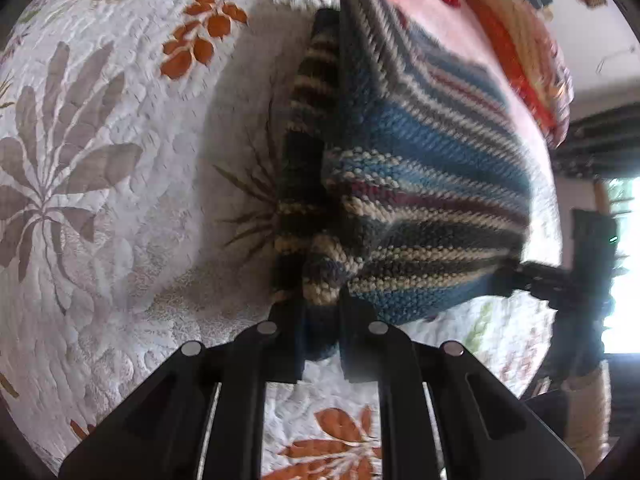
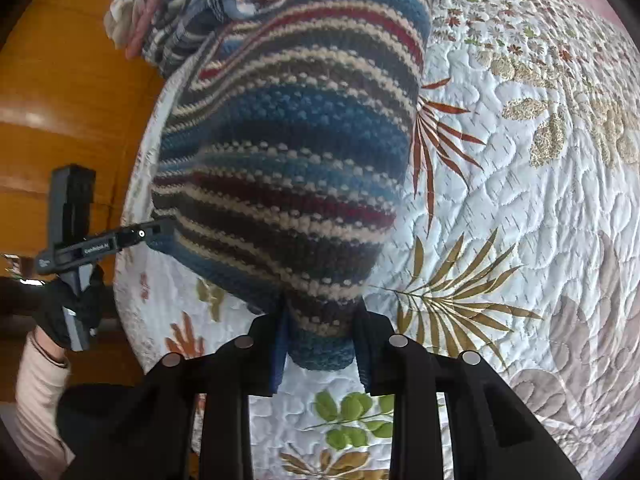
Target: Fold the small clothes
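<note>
Striped knit garment [image 1: 400, 184] hangs pinched at its edges between both closed grippers, left [image 1: 320, 320] and right [image 2: 320, 328].

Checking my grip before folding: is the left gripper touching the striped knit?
Touching. The left wrist view shows the left gripper pinching the striped knit between its fingers.

Both wrist views sit very close behind their tongs, angled down at the quilted bedspread [image 1: 100, 240]. Each faces the striped knit garment [image 1: 400, 184] from opposite ends; both share it, each catching the other's tongs beyond it
</note>
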Tool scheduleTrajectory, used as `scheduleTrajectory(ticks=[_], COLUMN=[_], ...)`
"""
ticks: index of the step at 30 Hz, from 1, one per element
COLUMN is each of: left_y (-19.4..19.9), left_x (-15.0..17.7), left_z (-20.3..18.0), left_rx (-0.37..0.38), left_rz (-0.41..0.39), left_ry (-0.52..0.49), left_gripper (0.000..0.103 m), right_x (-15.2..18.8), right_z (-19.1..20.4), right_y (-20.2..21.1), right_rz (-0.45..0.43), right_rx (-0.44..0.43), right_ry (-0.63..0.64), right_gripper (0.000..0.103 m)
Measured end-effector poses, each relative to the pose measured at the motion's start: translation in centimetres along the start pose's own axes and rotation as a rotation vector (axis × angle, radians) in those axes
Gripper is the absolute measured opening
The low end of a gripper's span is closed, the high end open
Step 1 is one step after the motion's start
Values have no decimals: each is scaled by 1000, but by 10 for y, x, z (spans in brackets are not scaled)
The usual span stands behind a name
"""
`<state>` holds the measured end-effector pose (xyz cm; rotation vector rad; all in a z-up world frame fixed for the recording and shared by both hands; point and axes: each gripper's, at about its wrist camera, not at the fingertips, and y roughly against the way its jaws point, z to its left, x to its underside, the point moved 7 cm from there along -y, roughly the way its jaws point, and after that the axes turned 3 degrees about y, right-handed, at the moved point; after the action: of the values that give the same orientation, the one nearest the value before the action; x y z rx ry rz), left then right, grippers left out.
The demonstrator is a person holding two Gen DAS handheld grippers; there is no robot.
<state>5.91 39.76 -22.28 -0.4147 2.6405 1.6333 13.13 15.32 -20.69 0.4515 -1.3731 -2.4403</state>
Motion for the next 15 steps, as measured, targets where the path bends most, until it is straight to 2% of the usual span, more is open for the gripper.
scheduleTrajectory(ticks=[5, 7, 8, 9, 10, 13, 15], left_y=[7, 18, 24, 32, 40, 59, 60], left_x=[0, -2, -5, -8, -10, -17, -23], left_z=[-1, -2, -6, -9, -12, -21, -20], left_rx=[7, 36, 50, 67, 90, 164, 164], left_rz=[-16, -26, -34, -44, -60, -109, -129], left_ry=[1, -3, -6, -9, -14, -26, -4], left_gripper=[18, 22, 29, 41, 45, 53, 58], right_x=[1, 0, 0, 0, 0, -1, 0], right_z=[0, 3, 5, 8, 10, 11, 11], right_y=[-1, -1, 0, 1, 3, 9, 9], right_rz=[1, -1, 3, 7, 5, -5, -5], right_rx=[-1, 0, -11, -21, -29, -43, -53], right_ry=[-1, 10, 9, 7, 9, 13, 0], right_gripper=[29, 36, 40, 46, 46, 52, 52])
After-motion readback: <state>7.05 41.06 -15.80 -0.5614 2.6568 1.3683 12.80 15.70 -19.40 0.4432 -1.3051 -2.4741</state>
